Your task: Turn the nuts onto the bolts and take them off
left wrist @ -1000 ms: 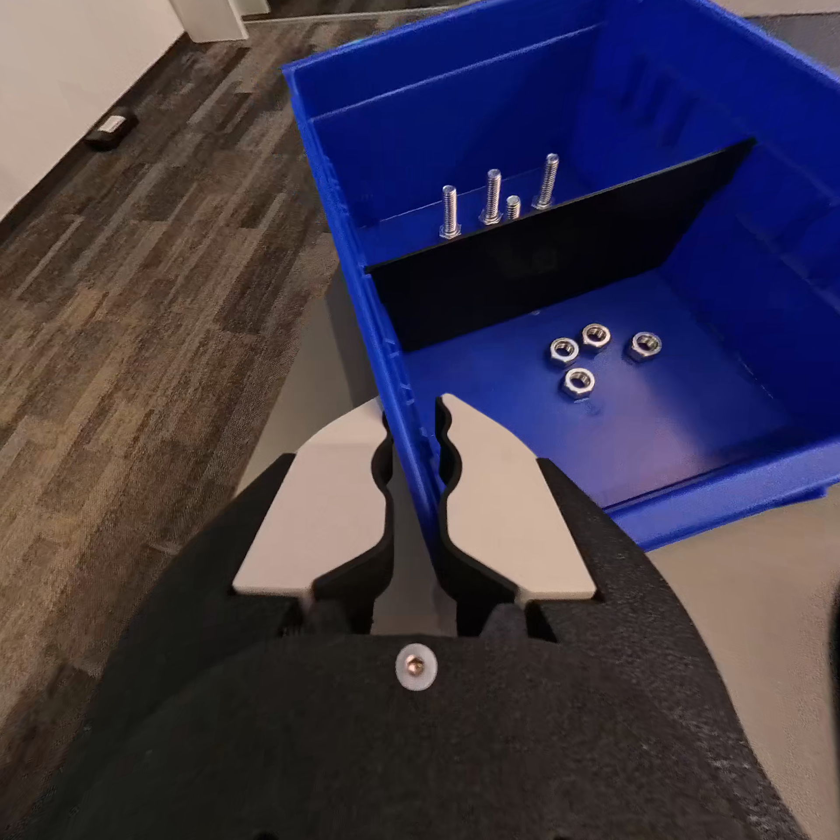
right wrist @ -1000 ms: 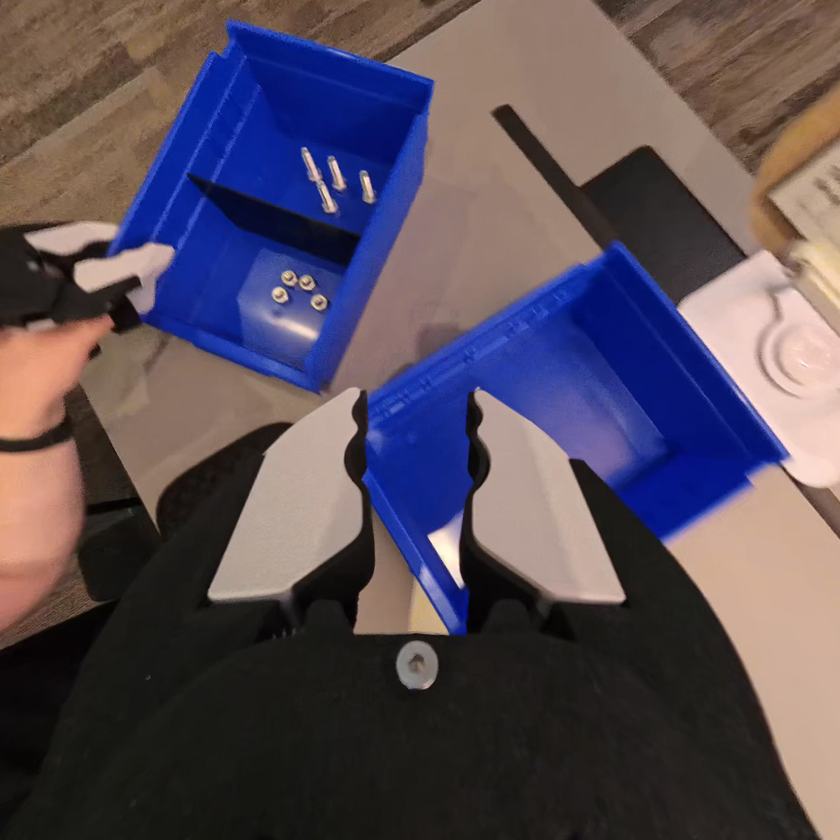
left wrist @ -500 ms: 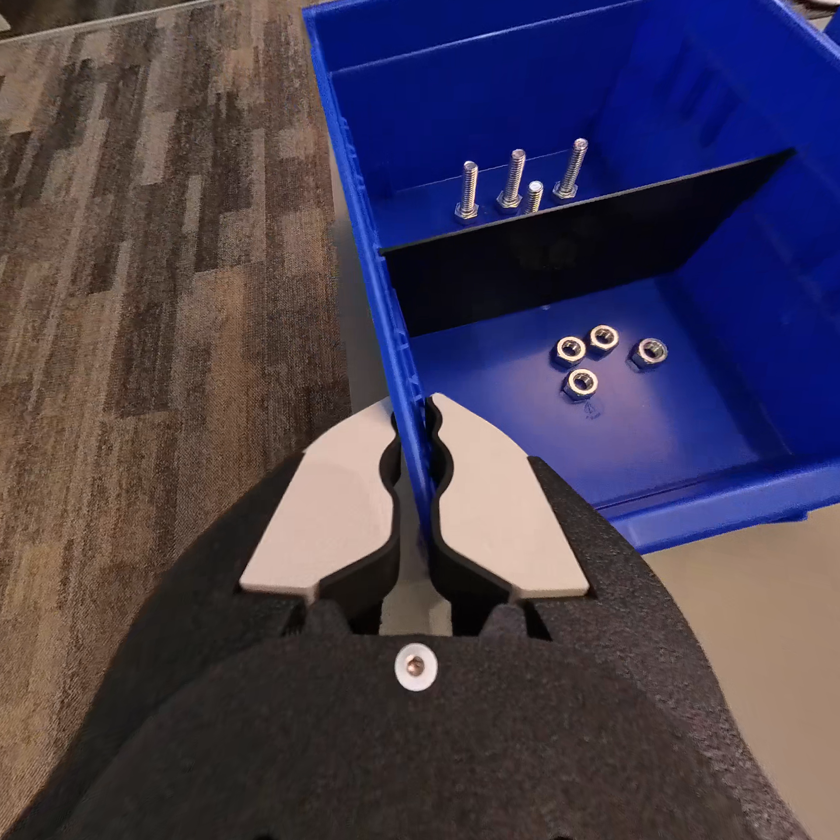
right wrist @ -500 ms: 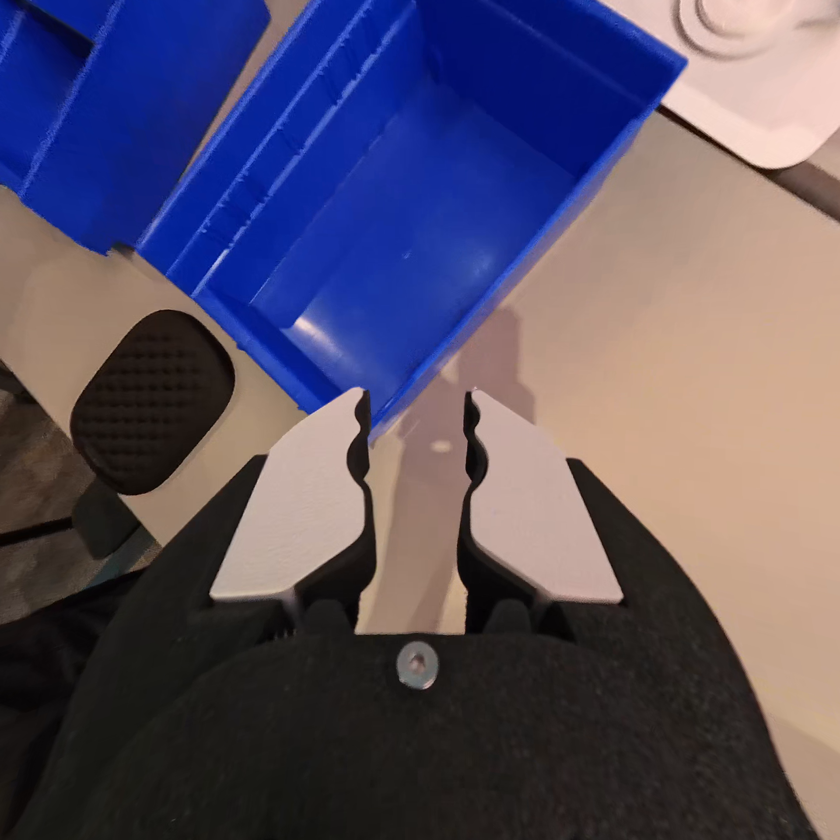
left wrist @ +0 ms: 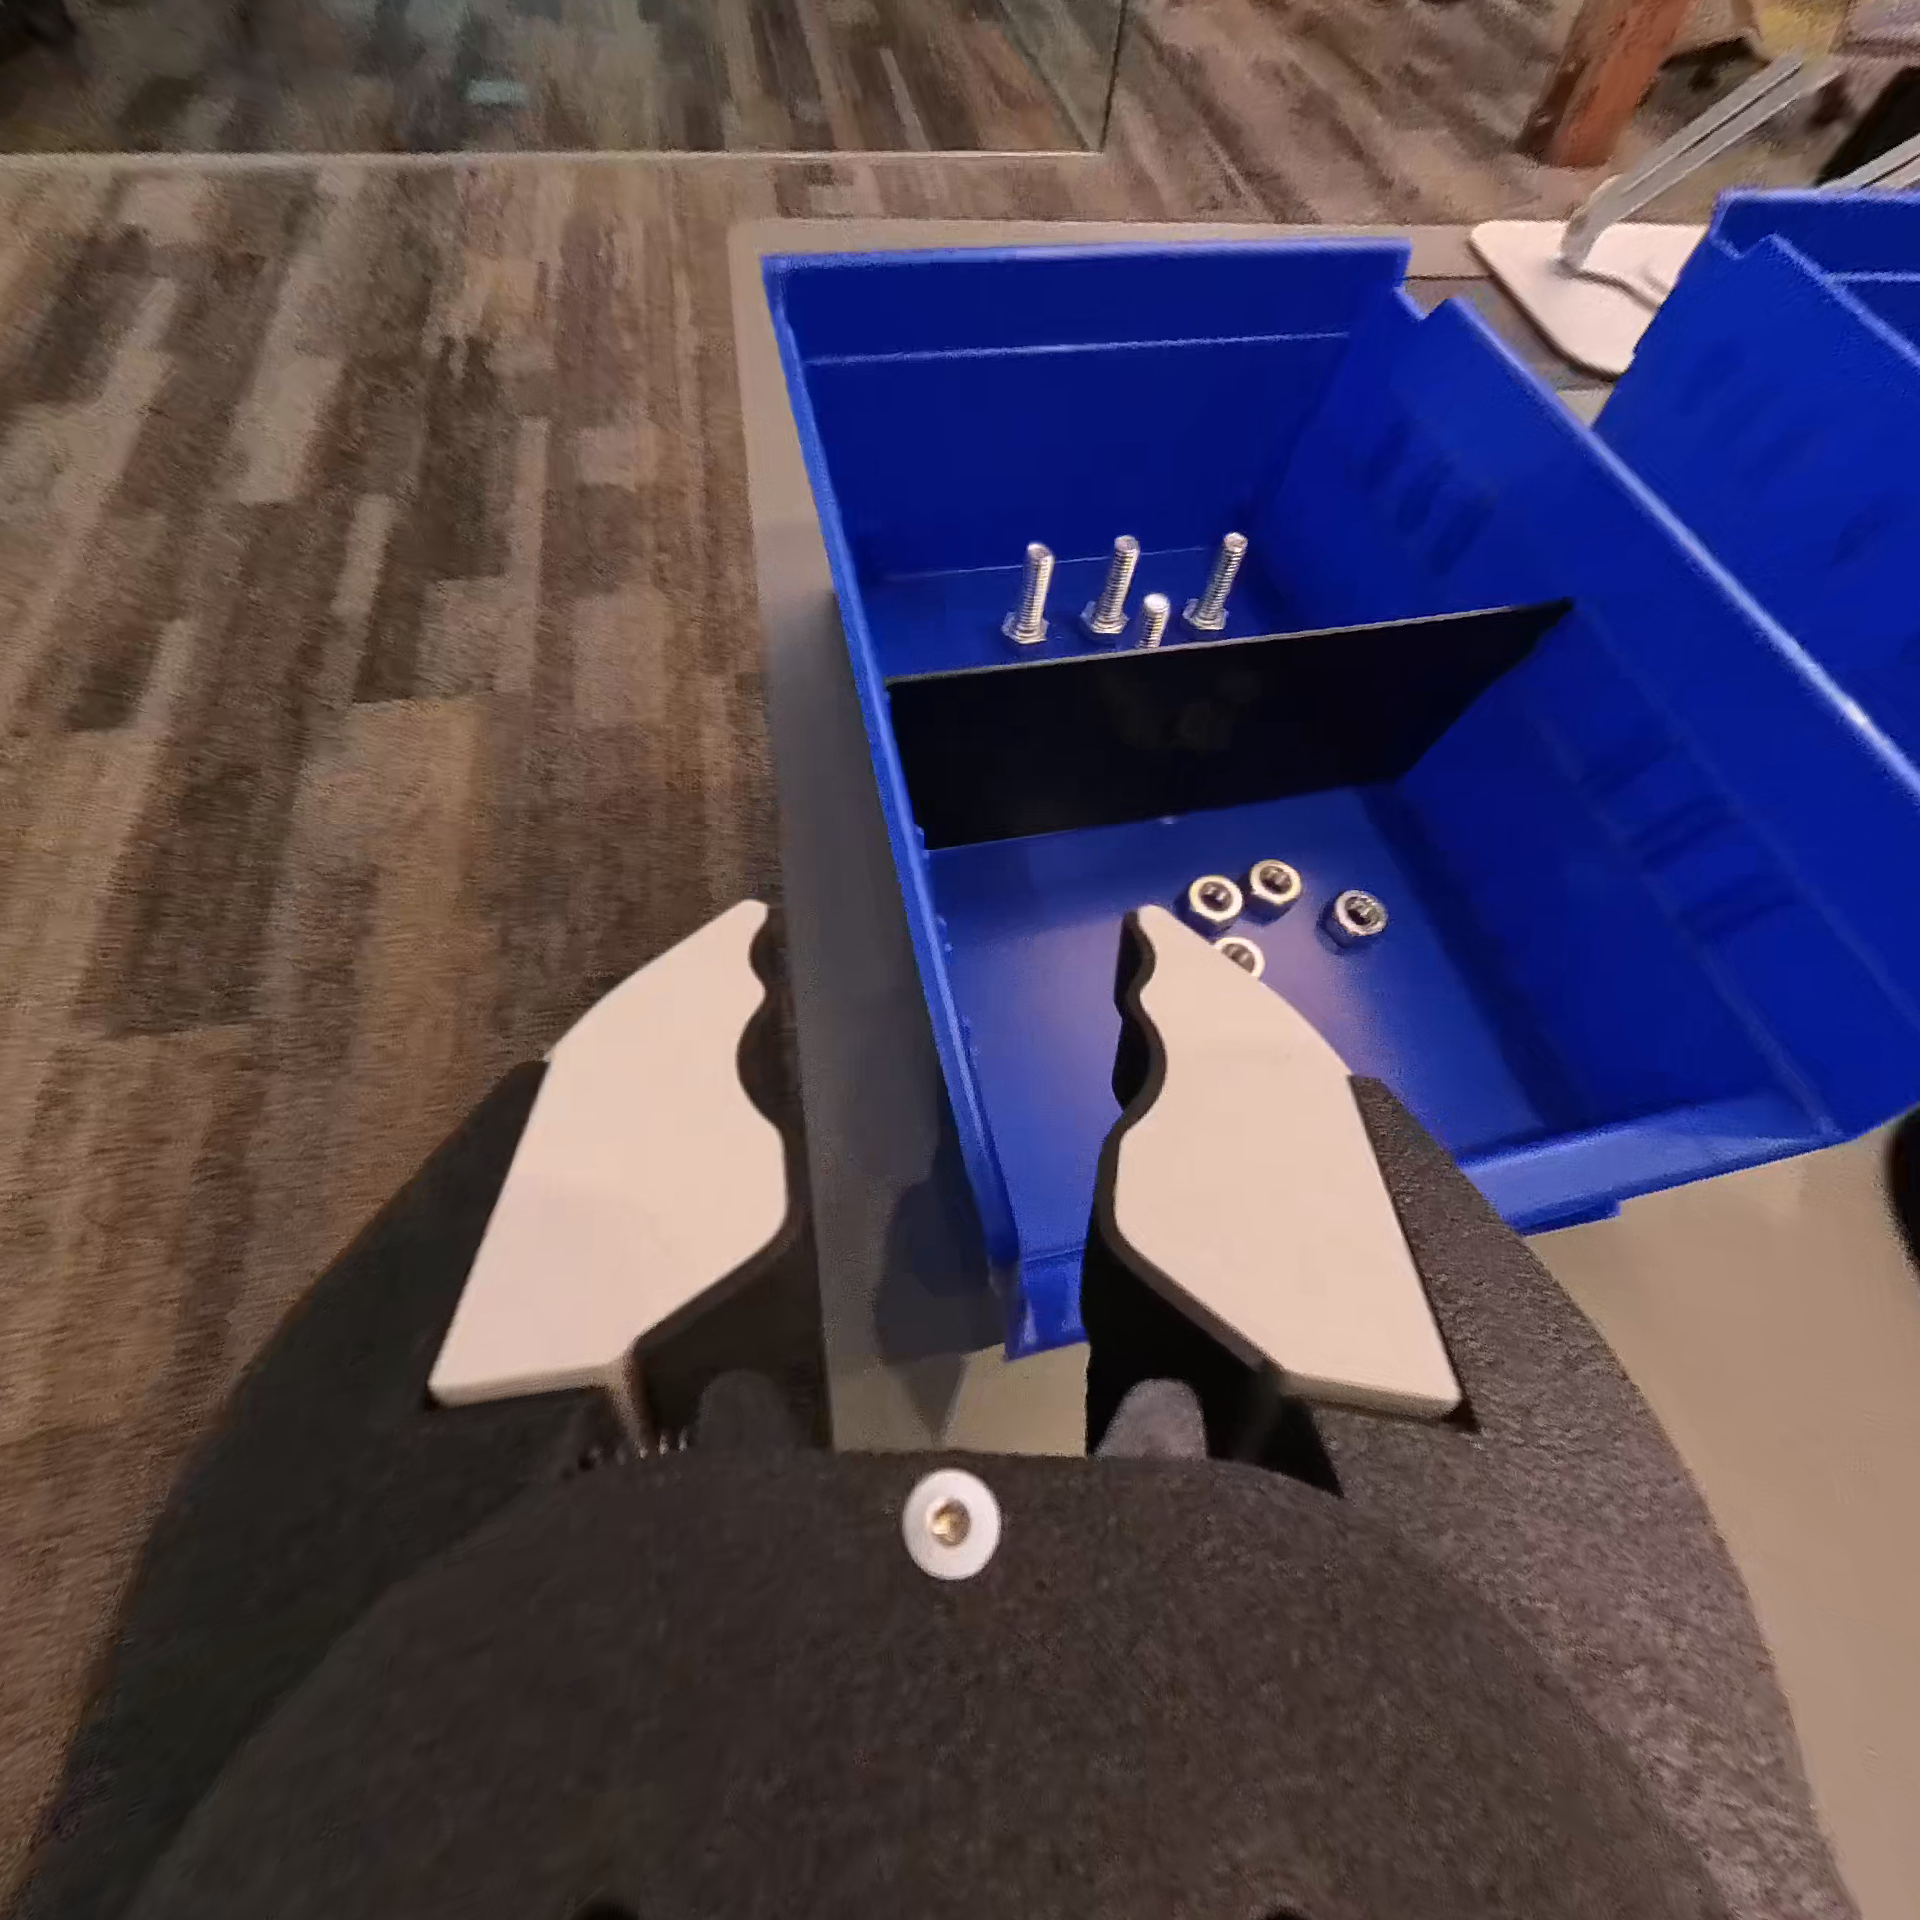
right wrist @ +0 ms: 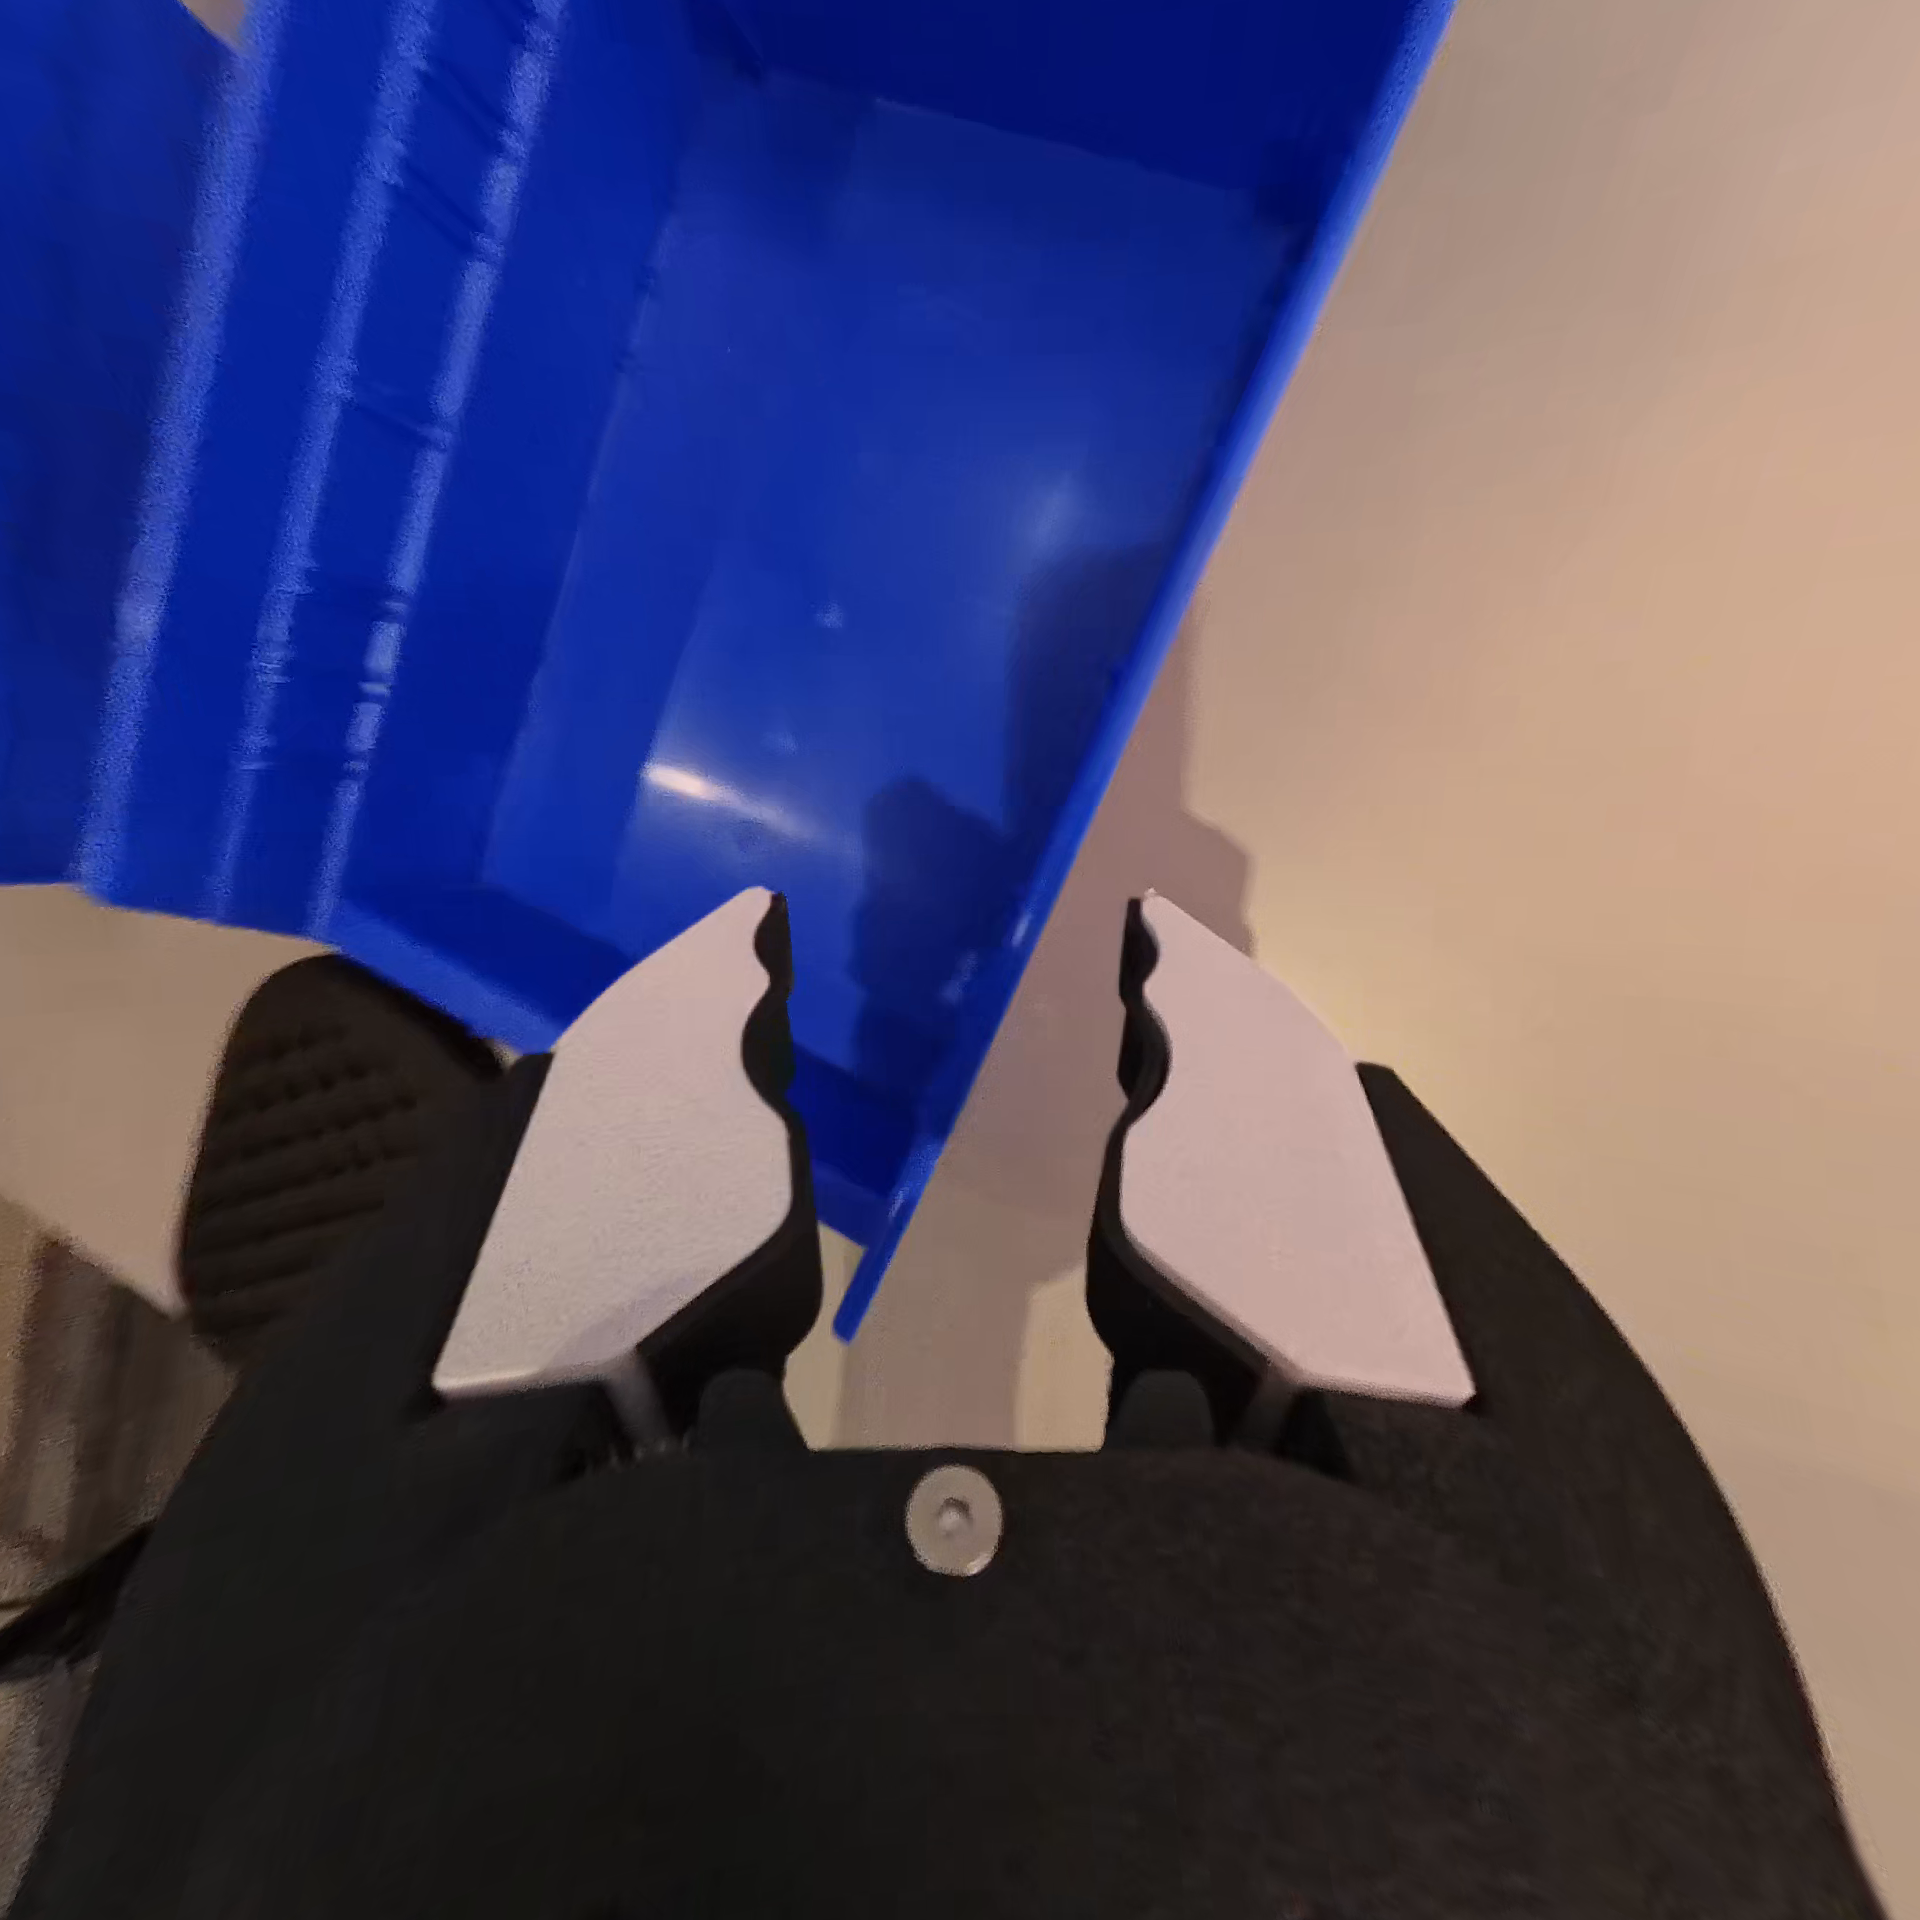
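Nuts (left wrist: 1276, 914) lie loose at centre right of the left wrist view, in the near compartment of the divided blue bin (left wrist: 1558, 644); bolts (left wrist: 1122, 597) stand behind the black divider (left wrist: 1195, 727). No threading has begun, I judge. Left gripper (left wrist: 943, 920) and right gripper (right wrist: 956, 909) both gape, holding nothing; next, one must reach down for a nut. The empty blue bin (right wrist: 436, 416) and beige table (right wrist: 1558, 520) fill the right wrist view, and carpet (left wrist: 364, 623) fills the left of the left wrist view.
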Motion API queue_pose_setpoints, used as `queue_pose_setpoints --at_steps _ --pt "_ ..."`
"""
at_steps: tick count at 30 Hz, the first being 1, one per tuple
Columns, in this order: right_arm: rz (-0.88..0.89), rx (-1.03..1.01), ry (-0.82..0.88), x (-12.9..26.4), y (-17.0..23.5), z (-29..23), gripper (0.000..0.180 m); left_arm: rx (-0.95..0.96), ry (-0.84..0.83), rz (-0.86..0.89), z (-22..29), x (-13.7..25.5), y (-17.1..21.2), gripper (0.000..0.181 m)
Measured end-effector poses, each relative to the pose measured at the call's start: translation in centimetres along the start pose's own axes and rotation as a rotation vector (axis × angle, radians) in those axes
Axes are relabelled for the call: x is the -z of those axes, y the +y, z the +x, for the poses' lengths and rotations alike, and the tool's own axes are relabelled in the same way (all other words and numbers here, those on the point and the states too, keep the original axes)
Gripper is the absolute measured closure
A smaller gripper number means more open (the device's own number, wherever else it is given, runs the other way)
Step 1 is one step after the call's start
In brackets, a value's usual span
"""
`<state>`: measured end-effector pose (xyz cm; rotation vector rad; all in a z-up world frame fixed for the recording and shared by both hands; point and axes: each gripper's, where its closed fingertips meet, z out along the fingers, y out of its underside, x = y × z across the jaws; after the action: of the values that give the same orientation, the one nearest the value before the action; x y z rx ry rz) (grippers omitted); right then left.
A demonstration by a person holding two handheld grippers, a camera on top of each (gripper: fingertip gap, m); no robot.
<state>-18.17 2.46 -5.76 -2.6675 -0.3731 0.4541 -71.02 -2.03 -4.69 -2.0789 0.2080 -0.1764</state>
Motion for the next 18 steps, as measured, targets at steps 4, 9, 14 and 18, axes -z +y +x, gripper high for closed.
queue_pose_setpoints --at_steps 4,9,14,18 --pt "-0.133 -0.033 0.13 -3.1 2.0 1.1 0.133 -0.094 -0.131 -0.034 -0.8 1.8 -0.9 0.114" --pt "-0.206 -0.018 0.234 -4.8 2.3 1.9 0.172 -0.217 -0.165 -0.076 0.7 3.3 -2.0 0.111" --pt "-0.21 -0.101 0.172 -4.8 1.2 3.5 0.174 -0.279 -0.171 -0.039 2.9 4.5 -3.4 0.109" --pt "-0.247 -0.092 0.165 -3.6 1.1 7.8 0.174 -0.263 -0.162 0.061 4.0 5.7 -5.3 0.113"
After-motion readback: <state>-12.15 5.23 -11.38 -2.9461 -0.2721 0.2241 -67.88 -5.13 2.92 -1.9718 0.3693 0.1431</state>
